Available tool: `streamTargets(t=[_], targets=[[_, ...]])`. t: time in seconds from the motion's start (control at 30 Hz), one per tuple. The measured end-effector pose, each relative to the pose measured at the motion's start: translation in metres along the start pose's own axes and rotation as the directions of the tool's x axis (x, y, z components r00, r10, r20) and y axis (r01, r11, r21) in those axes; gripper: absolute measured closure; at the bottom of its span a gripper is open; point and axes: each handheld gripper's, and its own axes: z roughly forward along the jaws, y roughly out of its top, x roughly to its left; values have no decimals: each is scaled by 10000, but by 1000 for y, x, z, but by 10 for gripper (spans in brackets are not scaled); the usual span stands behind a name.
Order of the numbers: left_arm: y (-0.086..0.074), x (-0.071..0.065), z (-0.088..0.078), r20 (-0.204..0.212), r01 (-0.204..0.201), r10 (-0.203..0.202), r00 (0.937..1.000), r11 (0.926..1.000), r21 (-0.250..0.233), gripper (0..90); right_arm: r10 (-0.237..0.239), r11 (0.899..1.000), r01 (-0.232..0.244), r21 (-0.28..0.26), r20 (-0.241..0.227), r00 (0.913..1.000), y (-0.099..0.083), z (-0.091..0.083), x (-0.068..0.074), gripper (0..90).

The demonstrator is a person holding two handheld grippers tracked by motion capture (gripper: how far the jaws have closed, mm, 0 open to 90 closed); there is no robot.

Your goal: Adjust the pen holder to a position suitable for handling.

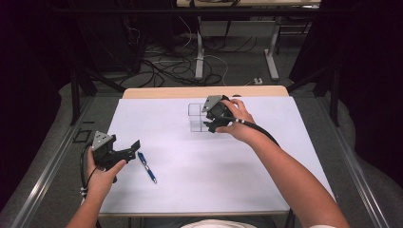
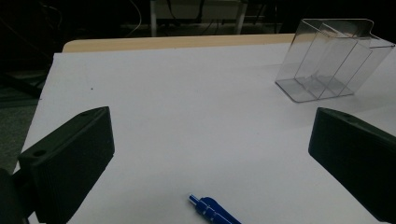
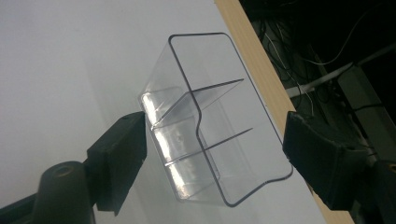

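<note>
**High view: right jaws spread around the clear holder, left jaws idle by the pen**

High view shows my two hands over a white surface (image 1: 190,185) with a pale wooden edge at its far side. My right gripper (image 1: 209,124) is at the far middle of the surface, set against a clear plastic holder (image 1: 196,117). My left gripper (image 1: 134,148) sits near the left edge, close to me, and a blue pen (image 1: 147,167) lies flat just beside its tips.

In the right gripper view, the clear plastic holder (image 3: 205,121) stands between my right jaws. It has two inner walls that split it into three compartments, and its open top faces the camera. My left-hand jaw in that view sits at the holder's corner; I cannot tell whether it touches. The other jaw stands clear of the opposite wall, with a gap between. So these jaws are released, spread wide around the holder and not pressing on it. The holder stands near the wooden edge of the surface.

In the left gripper view, my left jaws stand wide apart with bare white surface between them, grasping nothing. The blue pen (image 2: 214,212) shows at the bottom edge, between the jaws and low, not touched by either. The clear holder (image 2: 327,60) stands upright farther off, toward the upper right of that view, well apart from the pen.
</note>
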Motion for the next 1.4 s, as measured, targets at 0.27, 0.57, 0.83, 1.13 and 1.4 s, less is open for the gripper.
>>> streamTargets(t=[0.27,0.57,0.83,1.13,1.4], targets=[[0,0,1,40,10,-10,10000,10000,9,1,-768,9952,801,554,-608,9952,7,24,0,457],[-1,1,1,27,37,-37,10000,10000,29,2,-1446,9816,1545,1120,-918,9852,7,42,-2,580],[-1,0,1,30,21,-22,10000,10000,56,2,-1678,9728,1860,1381,-1335,9767,8,44,-6,747],[-1,1,2,27,62,-62,10000,10000,40,2,-1815,9684,2061,1407,-1699,9686,8,43,-6,810],[-1,1,2,1,56,-56,10000,10000,40,1,-2131,9543,2563,1536,-2514,9441,11,36,1,872]])
